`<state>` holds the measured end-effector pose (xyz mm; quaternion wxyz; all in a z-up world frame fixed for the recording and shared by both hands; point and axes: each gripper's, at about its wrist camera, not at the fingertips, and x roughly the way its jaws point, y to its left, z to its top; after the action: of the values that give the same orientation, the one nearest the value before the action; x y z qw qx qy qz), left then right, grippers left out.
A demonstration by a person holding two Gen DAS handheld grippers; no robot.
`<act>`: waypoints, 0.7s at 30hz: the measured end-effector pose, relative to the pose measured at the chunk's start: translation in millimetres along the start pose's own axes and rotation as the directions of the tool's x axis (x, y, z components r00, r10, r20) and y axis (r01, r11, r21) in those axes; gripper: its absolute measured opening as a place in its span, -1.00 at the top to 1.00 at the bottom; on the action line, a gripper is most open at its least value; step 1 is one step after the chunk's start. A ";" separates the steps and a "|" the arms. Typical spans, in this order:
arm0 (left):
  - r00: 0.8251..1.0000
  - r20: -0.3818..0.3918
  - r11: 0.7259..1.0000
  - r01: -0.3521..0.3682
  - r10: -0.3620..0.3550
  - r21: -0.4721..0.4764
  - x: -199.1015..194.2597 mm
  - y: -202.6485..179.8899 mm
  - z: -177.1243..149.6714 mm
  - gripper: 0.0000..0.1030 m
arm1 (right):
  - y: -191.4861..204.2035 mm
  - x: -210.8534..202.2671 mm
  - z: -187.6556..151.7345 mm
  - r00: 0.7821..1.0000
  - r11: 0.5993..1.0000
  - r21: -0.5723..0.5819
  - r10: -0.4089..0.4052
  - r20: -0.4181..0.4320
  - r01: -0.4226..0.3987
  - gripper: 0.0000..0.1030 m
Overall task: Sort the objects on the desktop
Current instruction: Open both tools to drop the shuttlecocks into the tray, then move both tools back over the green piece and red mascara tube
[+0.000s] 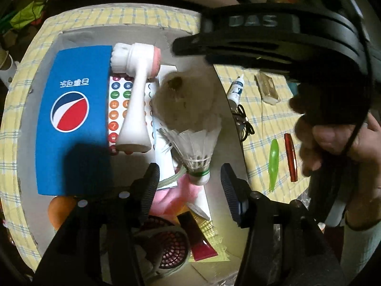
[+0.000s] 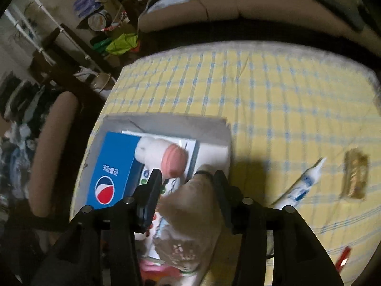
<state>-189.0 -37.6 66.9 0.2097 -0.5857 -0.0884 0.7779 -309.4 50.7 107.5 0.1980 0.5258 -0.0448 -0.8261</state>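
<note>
- The right gripper (image 2: 188,197) hangs over the white box (image 1: 147,34) on the checked cloth (image 2: 273,90), its jaws closed on a fluffy tan object (image 2: 190,214) — what the item is cannot be told from either view, though a dark band circles its far end.
- The left gripper (image 1: 189,186) waits at the near side of the box, jaws wide apart and holding nothing; a shuttlecock (image 1: 195,152) lies in the box between its fingers.
- The box is already crowded: a blue Pepsi carton (image 1: 71,119) at left, a white brush (image 1: 134,95) lying over a sticker sheet (image 1: 116,109), pink and red items at the near end.
- Unsorted things lie on the cloth to the right, well apart from the box — a white tube (image 1: 235,90), a wrapped bar (image 1: 268,88), a black cord (image 1: 243,121), a green clip (image 1: 273,164) and a red strip (image 1: 291,157).
- The risk, judged from here: dropped onto the heap, the soft object could settle on the shuttlecock's feathers or roll off the brush and over the box's right wall.
- The two tools are close together above the box, so a hasty reach by the left one could knock the right and shake its load loose.
</note>
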 end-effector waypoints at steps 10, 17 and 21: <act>0.996 0.005 0.995 -0.085 0.085 0.059 -12.7 0.2 -22.0 0.03 | -11.4 -43.3 -31.6 1.000 1.000 -0.020 -0.011 0.026 0.012 0.06; 0.995 0.022 0.991 -0.097 0.095 0.093 -28.6 -14.0 -49.8 -0.92 | -35.0 -67.8 -85.0 0.998 0.999 -0.002 -0.048 0.028 0.049 -0.62; 0.994 0.028 0.989 -0.107 0.105 0.102 -28.9 -25.9 -64.9 -1.00 | -49.8 -74.7 -113.6 0.998 0.997 0.047 -0.064 0.017 0.063 -0.96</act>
<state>-115.2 -33.8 82.8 0.1972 -0.5691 -0.0192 0.7980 -195.1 139.6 106.7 0.1590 0.5237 -0.0491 -0.8355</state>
